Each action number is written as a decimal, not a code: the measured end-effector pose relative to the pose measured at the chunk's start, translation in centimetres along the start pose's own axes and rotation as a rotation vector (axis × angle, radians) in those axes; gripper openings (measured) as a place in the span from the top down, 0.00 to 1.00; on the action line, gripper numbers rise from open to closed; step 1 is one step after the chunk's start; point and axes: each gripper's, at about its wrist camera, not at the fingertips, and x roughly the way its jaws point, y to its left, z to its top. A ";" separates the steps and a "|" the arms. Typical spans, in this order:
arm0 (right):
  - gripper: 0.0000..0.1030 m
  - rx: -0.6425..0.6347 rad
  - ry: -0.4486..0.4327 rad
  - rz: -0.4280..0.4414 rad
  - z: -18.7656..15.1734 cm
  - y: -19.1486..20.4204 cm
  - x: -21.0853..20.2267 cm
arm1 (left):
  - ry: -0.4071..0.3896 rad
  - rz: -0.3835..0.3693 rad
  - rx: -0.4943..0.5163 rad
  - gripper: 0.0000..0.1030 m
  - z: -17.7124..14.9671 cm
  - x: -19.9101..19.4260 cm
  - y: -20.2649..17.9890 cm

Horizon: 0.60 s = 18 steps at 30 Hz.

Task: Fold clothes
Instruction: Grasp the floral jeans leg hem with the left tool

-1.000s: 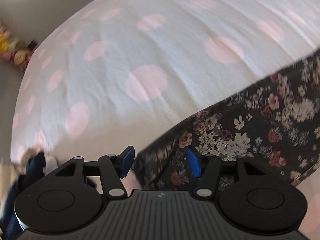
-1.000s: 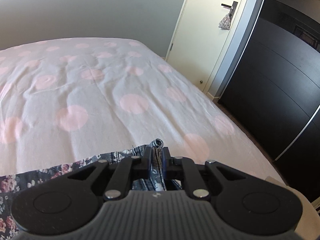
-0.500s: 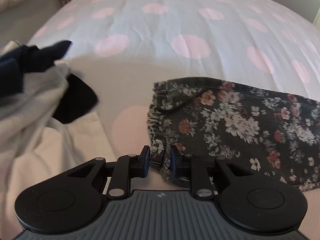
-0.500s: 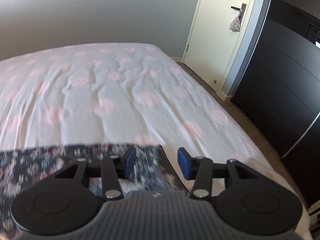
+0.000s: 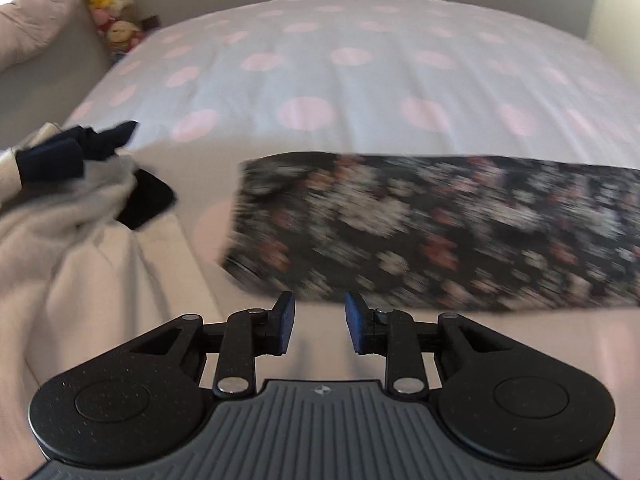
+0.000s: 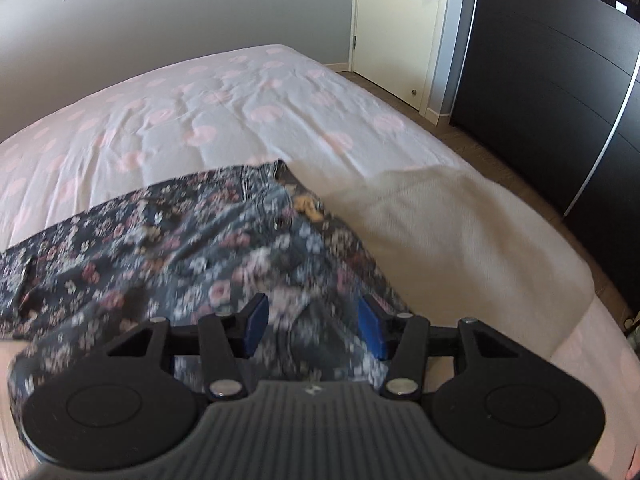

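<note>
A dark floral garment (image 5: 420, 232) lies flat as a folded band across the near part of the bed, blurred by motion. My left gripper (image 5: 320, 326) is open and empty, just short of the garment's near edge. In the right wrist view the same floral garment (image 6: 192, 248) shows its waistband and button end. My right gripper (image 6: 312, 322) is open and empty, hovering over that end.
The bed (image 5: 360, 80) has a white sheet with pink dots. A pile of white, grey and navy clothes (image 5: 68, 208) lies at the left. Stuffed toys (image 5: 108, 12) sit at the far left corner. A door (image 6: 396, 20) and a dark wardrobe (image 6: 560, 88) stand right of the bed.
My left gripper let go of the garment's hem, opened and drew back. My right gripper, which had opened earlier, now hovers over the garment's waistband end. The garment lies on the bed.
</note>
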 end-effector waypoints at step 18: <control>0.39 0.201 -0.007 0.084 -12.8 1.6 -6.5 | 0.015 -0.517 -0.033 0.52 -11.1 -4.8 -20.1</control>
